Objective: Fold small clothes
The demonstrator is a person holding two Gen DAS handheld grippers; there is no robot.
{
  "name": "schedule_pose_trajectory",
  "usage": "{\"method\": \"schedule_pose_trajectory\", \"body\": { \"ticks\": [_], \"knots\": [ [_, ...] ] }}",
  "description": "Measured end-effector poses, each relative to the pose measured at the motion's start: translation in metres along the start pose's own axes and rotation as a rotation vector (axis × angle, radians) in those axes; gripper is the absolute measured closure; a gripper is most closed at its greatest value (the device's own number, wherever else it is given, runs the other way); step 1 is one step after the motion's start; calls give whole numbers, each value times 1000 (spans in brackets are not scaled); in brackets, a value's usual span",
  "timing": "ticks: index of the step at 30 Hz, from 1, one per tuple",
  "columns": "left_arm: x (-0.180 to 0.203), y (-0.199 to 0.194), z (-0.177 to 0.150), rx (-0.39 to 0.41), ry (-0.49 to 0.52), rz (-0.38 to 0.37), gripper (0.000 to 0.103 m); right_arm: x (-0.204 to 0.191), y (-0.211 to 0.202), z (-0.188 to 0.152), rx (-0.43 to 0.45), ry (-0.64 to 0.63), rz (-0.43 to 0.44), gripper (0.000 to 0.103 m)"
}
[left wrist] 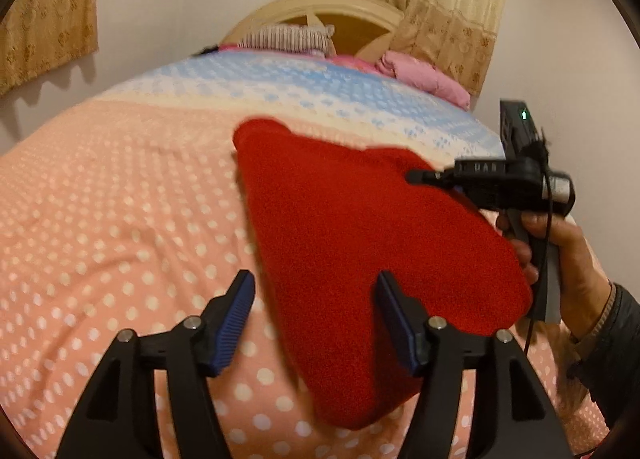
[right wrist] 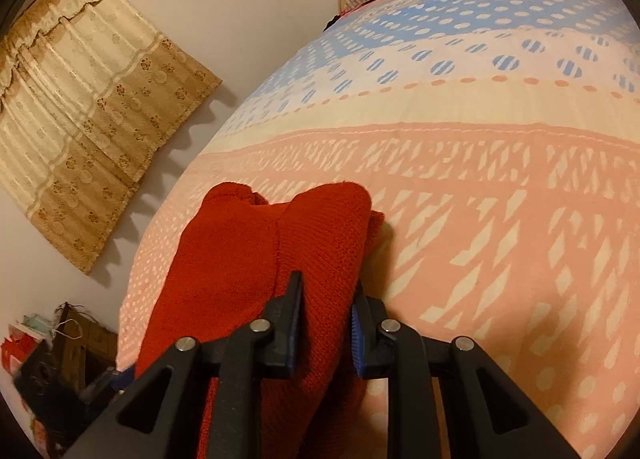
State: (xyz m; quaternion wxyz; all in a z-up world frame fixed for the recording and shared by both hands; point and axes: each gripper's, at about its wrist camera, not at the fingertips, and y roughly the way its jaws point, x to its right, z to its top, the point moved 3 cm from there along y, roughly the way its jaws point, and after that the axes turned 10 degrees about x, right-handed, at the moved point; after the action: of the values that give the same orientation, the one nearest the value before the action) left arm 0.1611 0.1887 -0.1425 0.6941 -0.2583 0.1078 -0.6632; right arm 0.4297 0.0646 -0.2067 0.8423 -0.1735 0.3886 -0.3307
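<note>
A red knitted garment lies folded on the pink dotted bedspread. My left gripper is open above its near end. The blue pads stand wide apart; the right one overlaps the cloth and neither presses on it. In the right wrist view a thick fold of the red garment runs between the jaws of my right gripper, which is shut on it. The left wrist view shows that right gripper at the garment's far right edge, held by a hand.
The bed stretches away to a blue-dotted band, a striped pillow, pink bedding and a cream headboard. Beige curtains hang on the wall. Clutter sits on the floor left of the bed.
</note>
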Motion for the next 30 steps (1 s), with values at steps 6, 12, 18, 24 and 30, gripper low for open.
{"method": "schedule_pose_trajectory", "body": {
  "ticks": [6,12,18,24,30],
  "knots": [
    [-19,3,17,66,-31,62,19,-19,-42,10,127,-60,-17,76],
    [-33,31,4,-4,-53,115,19,-69,-69,-19,102,-173,146,60],
    [-36,25,-5,-5,-86,117,15,-60,-49,-59,18,-215,55,60],
    [-20,-10,11,66,-42,138,14,-72,-100,-51,133,-199,-66,59],
    [1,-54,30,184,1,131,5,-109,-153,-57,276,-279,-221,52]
  ]
}}
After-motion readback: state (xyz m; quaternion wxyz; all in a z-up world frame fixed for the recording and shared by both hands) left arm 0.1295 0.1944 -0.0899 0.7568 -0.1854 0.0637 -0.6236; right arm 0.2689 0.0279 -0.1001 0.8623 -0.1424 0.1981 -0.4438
